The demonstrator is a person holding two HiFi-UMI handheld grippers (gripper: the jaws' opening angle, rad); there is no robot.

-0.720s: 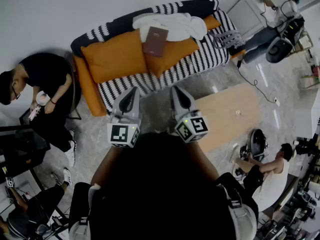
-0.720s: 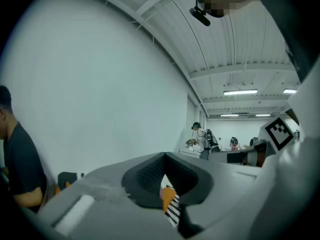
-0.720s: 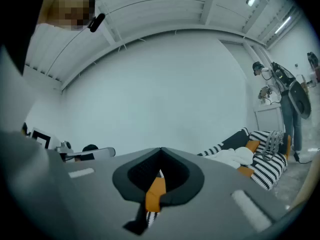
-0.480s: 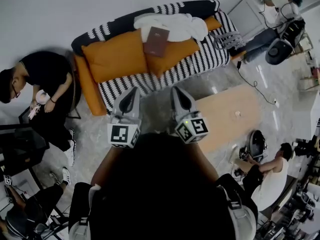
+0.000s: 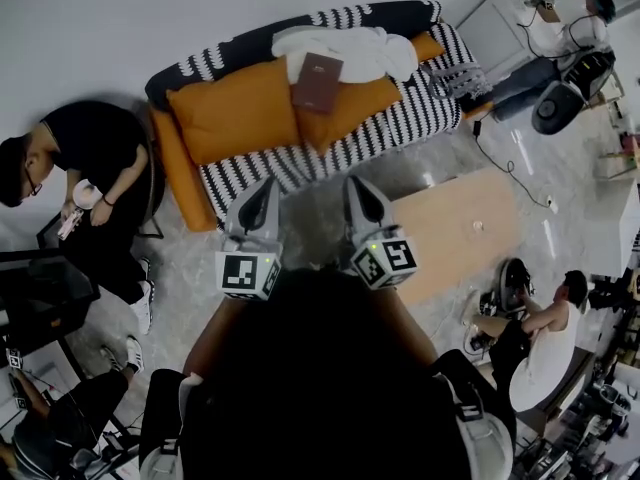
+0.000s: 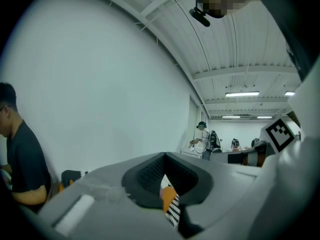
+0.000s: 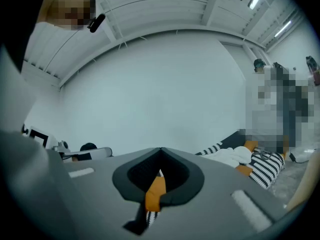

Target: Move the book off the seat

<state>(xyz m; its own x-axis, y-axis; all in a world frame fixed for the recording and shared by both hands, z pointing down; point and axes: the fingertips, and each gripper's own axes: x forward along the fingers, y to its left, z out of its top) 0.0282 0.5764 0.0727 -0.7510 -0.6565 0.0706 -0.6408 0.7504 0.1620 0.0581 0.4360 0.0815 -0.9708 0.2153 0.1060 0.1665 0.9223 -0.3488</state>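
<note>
A maroon book (image 5: 317, 81) lies on an orange cushion (image 5: 235, 111) of the black-and-white striped sofa (image 5: 400, 118), beside a crumpled white blanket (image 5: 350, 48). Both grippers hover over the floor in front of the sofa, well short of the book. The left gripper (image 5: 267, 181) is shut and holds nothing. The right gripper (image 5: 356, 181) stands next to it, also shut and empty. In the left gripper view the closed left gripper (image 6: 164, 155) points up at the wall, and a sliver of orange cushion (image 6: 168, 193) shows through the jaws. The right gripper view shows the same closed right gripper (image 7: 160, 150), with the blanket (image 7: 232, 155) at right.
A light wooden coffee table (image 5: 455, 230) stands just right of the grippers. A person in black (image 5: 90, 183) sits at the sofa's left end. Other people are at the top right (image 5: 560, 38) and lower right (image 5: 540, 338). A cable (image 5: 505, 163) runs across the grey floor.
Both grippers stay side by side and shut. The head view has drifted slightly, so the sofa and book sit a little further right in it.
</note>
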